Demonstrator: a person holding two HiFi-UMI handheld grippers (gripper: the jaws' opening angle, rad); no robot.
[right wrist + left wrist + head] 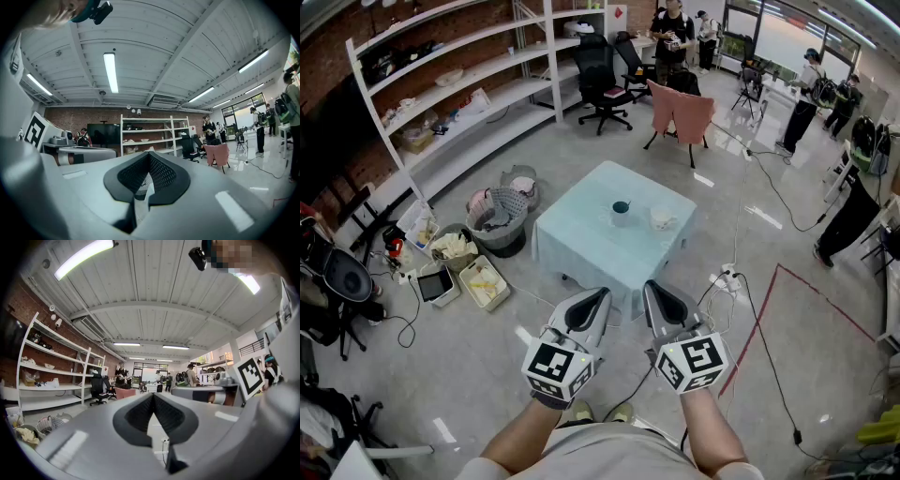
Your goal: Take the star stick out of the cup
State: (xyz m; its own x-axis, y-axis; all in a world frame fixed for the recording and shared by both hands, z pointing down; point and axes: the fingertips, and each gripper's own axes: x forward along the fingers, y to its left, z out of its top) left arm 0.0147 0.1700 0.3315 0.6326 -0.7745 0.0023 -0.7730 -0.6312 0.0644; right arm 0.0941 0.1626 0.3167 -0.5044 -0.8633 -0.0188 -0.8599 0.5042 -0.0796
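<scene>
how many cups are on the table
2. A dark-topped cup stands near the middle of the blue-covered table. A white cup stands just to its right in the head view. Nothing on the table looks big enough to hide another.

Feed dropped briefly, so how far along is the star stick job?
Nothing done yet: left gripper and right gripper are shut, empty, short of the table. The stick is too small to see in the dark-rimmed cup or white cup. Approach, grasp, lift all remain.
</scene>
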